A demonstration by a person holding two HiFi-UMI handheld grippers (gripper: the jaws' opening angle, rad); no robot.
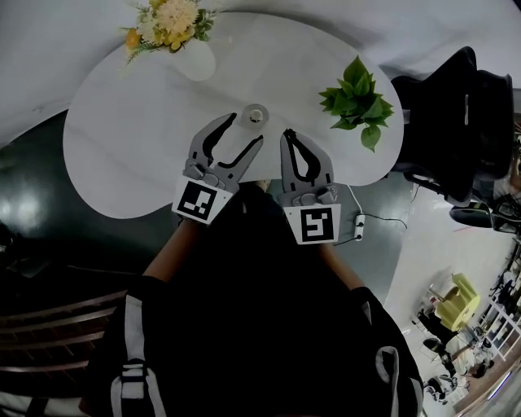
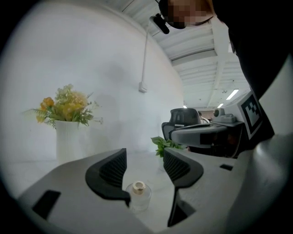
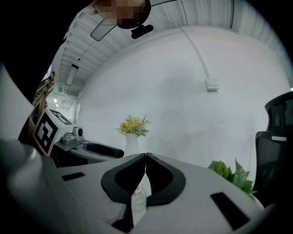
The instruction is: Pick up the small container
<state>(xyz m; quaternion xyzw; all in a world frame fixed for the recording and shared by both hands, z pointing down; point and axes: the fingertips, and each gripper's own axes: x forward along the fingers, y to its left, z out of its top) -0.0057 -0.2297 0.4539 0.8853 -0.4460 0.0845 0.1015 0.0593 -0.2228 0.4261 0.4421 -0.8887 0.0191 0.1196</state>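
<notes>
The small container (image 1: 255,114) is a clear glass bottle with a gold cap, standing upright on the white table (image 1: 130,147). My left gripper (image 1: 246,130) is open, and its tips are just short of the bottle. In the left gripper view the bottle (image 2: 138,194) shows low in the gap between the spread fingers of my left gripper (image 2: 144,157), and neither pad touches it. My right gripper (image 1: 286,133) hangs to the right of the bottle, shut on nothing. In the right gripper view my right gripper (image 3: 145,155) has its tips together, and the bottle (image 3: 138,197) shows beneath them.
A white vase of yellow flowers (image 1: 171,24) stands at the table's far edge. A green potted plant (image 1: 358,102) is at the right end. A black office chair (image 1: 456,122) is beyond the right edge. A power strip (image 1: 359,226) lies on the floor.
</notes>
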